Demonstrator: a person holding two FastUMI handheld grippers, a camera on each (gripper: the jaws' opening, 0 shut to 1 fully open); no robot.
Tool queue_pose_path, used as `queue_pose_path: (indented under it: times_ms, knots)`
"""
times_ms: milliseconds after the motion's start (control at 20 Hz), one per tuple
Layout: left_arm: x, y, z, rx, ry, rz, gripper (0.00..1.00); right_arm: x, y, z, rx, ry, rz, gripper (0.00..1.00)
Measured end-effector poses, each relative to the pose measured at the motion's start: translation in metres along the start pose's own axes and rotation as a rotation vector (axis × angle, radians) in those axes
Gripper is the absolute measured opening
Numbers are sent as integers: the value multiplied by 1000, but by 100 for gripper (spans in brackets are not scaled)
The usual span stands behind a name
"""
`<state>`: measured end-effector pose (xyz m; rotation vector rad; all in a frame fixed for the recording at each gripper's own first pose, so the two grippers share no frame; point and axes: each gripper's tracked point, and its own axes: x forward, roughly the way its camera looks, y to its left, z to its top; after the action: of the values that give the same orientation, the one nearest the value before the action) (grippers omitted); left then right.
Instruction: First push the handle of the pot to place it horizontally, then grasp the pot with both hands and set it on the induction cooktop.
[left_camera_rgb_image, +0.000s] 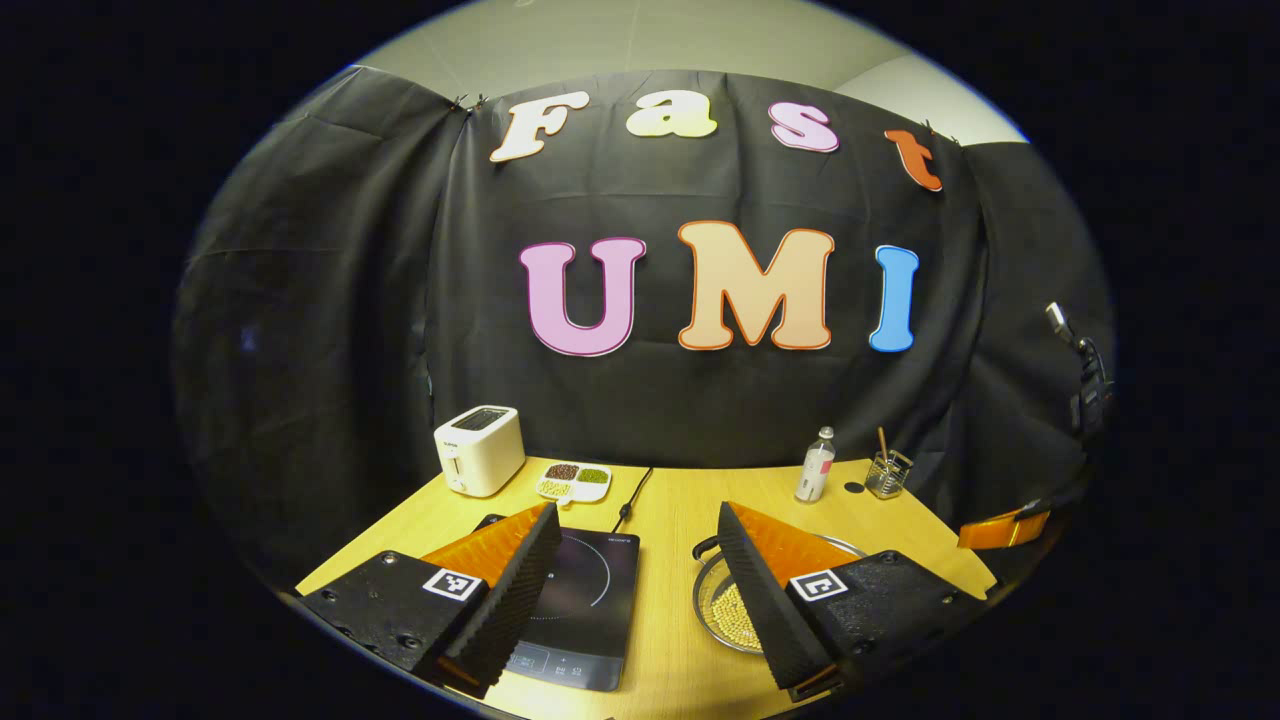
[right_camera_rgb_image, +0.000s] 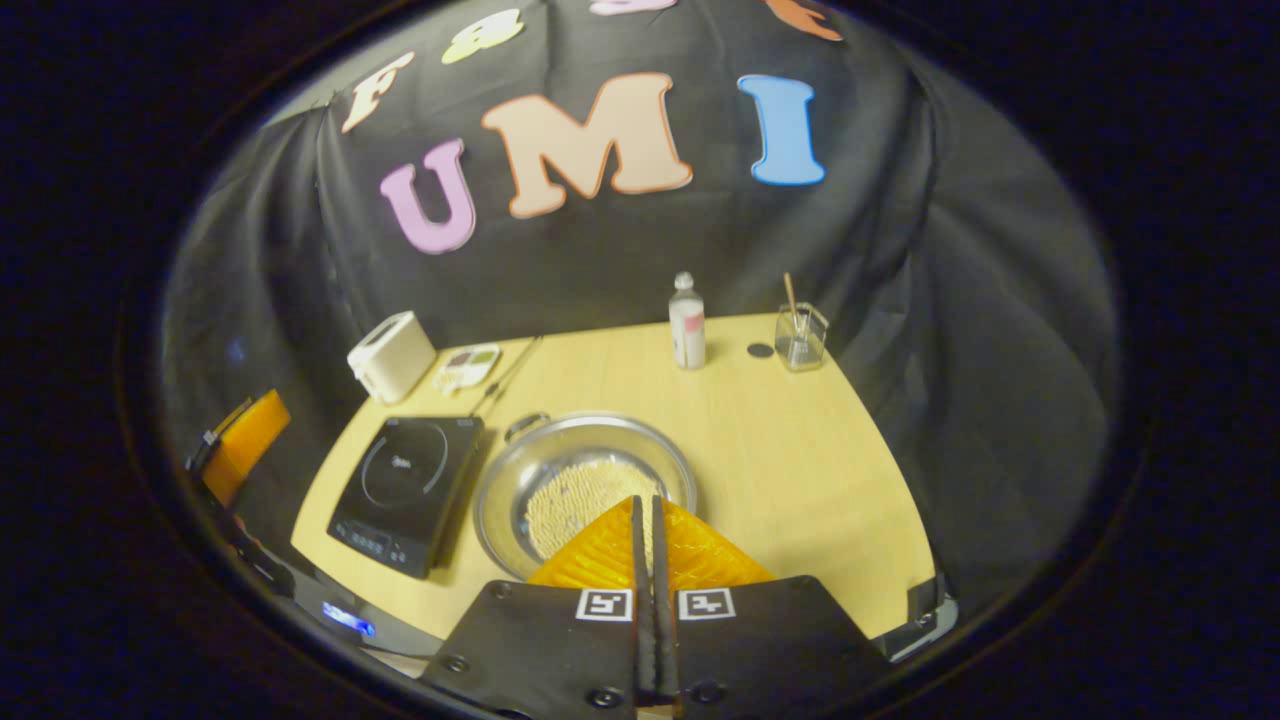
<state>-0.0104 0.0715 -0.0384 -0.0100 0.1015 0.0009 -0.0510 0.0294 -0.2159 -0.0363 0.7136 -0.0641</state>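
As seen in the left gripper view, the left tool (left_camera_rgb_image: 634, 585) is spread wide and holds nothing, above the bench (left_camera_rgb_image: 680, 500). Bare wood lies between the induction cooktop (left_camera_rgb_image: 585, 610) and the pot (left_camera_rgb_image: 722, 605), which sits right of the cooktop near the front edge.

Right gripper view: the right tool (right_camera_rgb_image: 645, 535) is closed, empty, above the pot's (right_camera_rgb_image: 585, 480) near rim. Pot stands just beside the cooktop (right_camera_rgb_image: 405, 490); open bench lies to its right. A bottle (right_camera_rgb_image: 686, 322) stands well behind.
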Motion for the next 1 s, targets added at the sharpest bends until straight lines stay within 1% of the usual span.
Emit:
queue_pose_path:
  times_ms: [50, 150, 300, 350, 400, 450, 500, 550, 600, 650, 700, 750, 800, 850, 1000]
  knots:
    - [0, 0, -1, 5, 3, 3, 96, 4, -2, -13, -23, 52, -6, 3]
    - [1, -1, -3, 11, 10, 6, 96, 10, -3, -39, -33, 154, 0, 2]
    - [4, -2, -9, 8, 26, 16, 96, 19, 0, -65, 10, 263, 31, 3]
    - [5, -2, -11, 5, 33, 20, 93, 22, 1, -72, 24, 301, 42, 3]
    - [6, -3, -13, 1, 41, 24, 96, 25, 2, -79, 42, 337, 55, 3]
    - [7, -4, -13, -5, 40, 28, 96, 27, 2, -87, 55, 376, 69, 0]
    - [8, -5, -12, -11, 39, 29, 96, 31, 4, -96, 63, 413, 82, 3]
    - [9, -6, -12, -15, 40, 32, 96, 33, 6, -104, 72, 444, 94, 3]
    - [10, -7, -13, -17, 43, 36, 93, 34, 8, -109, 77, 471, 110, 0]
    - [11, -7, -14, -18, 48, 41, 96, 37, 9, -113, 83, 496, 127, 2]
    - [12, -7, -15, -20, 52, 46, 96, 38, 12, -119, 95, 525, 146, 3]
    - [13, -8, -16, -21, 57, 52, 93, 39, 16, -124, 107, 555, 165, 3]
    - [14, -9, -17, -24, 62, 59, 96, 39, 18, -130, 118, 588, 178, 0]
    - [15, -9, -17, -26, 67, 67, 96, 42, 21, -134, 131, 619, 195, 3]
    - [18, -11, -18, -49, 61, 90, 96, 45, 30, -143, 162, 693, 242, 3]
